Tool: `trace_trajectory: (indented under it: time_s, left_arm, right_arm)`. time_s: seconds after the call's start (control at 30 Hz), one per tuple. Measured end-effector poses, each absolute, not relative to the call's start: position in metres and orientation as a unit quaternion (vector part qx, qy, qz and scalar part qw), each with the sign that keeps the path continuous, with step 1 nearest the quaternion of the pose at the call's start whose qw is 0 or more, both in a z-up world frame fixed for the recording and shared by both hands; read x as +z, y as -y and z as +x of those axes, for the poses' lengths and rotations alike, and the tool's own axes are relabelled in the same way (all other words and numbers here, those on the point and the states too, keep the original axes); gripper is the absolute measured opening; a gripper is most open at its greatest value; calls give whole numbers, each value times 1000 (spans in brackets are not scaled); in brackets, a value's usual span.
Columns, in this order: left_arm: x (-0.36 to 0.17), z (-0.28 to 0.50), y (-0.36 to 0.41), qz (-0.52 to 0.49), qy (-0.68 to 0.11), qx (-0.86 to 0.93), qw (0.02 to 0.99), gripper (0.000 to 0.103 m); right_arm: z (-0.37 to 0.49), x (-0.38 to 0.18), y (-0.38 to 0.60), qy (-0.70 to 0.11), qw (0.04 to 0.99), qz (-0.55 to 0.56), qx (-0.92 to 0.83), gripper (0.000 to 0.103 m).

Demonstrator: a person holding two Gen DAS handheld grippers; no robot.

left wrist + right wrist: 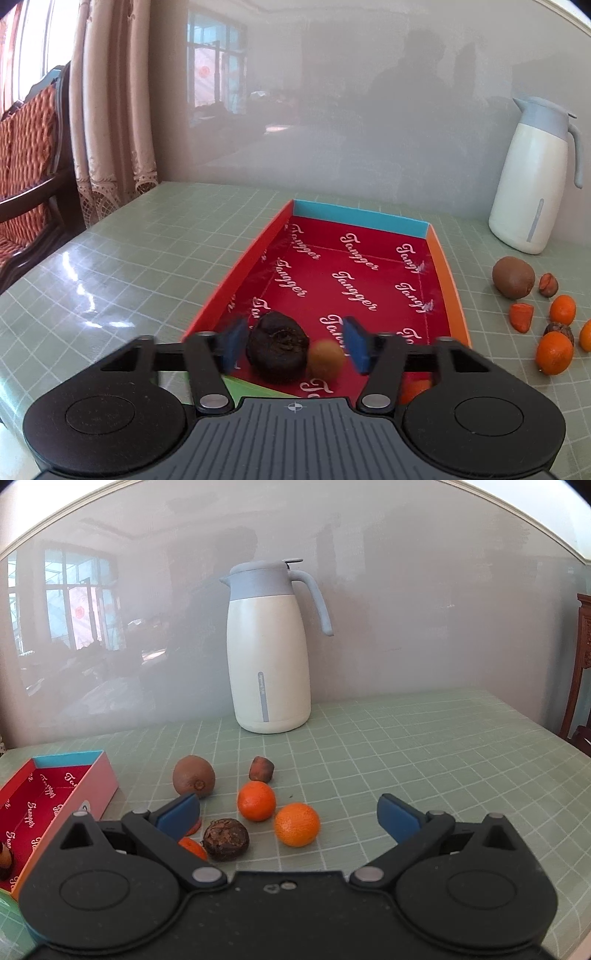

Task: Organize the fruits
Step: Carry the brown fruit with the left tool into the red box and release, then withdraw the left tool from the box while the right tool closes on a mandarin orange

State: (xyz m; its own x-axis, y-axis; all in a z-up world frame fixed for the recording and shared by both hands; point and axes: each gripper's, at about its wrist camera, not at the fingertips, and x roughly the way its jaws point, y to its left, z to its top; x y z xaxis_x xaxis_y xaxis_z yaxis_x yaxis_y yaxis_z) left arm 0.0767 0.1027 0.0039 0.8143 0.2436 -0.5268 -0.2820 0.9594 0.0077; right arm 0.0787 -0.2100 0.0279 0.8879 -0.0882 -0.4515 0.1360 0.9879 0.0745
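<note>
A red tray (448, 280) printed with white lettering lies on the green checked table. At its near end sit a dark wrinkled fruit (277, 347) and a small tan fruit (327, 360), which is blurred. My left gripper (295, 345) is open around both, its blue pads clear of them. To the right of the tray lie loose fruits: a kiwi (194, 781), two mandarins (256, 800) (296, 824), a dark wrinkled fruit (226, 839) and a reddish-brown piece (261, 768). My right gripper (288, 814) hangs open just behind them, holding nothing.
A white jug with a grey-blue lid (268, 657) stands at the back by the wall. Left of the table are a wooden chair with an orange cushion (26, 147) and a curtain (110, 110). Dark wood furniture (580, 672) stands at the right.
</note>
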Motion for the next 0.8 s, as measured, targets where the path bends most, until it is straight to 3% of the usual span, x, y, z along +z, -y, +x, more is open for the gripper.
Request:
trace_trajectory:
  time_s: [0.03,0.33,0.47,0.8]
  left_arm:
    - [7,73,-103,-30,-259,147,954,77]
    - [21,51,-123,-32,-221,164,961,78]
    - [24,40,-140,-44,-211,195,957,90]
    - [27,17,-178,-54,-187,269,943,93]
  right_arm:
    - [79,27,208,-231,970,51,-56,103]
    - [87,22,183,-243,969,33,-34,103]
    - [89,20,172,-246,969,28,-24,103]
    - [96,11,147,-262,965,14,-3,103]
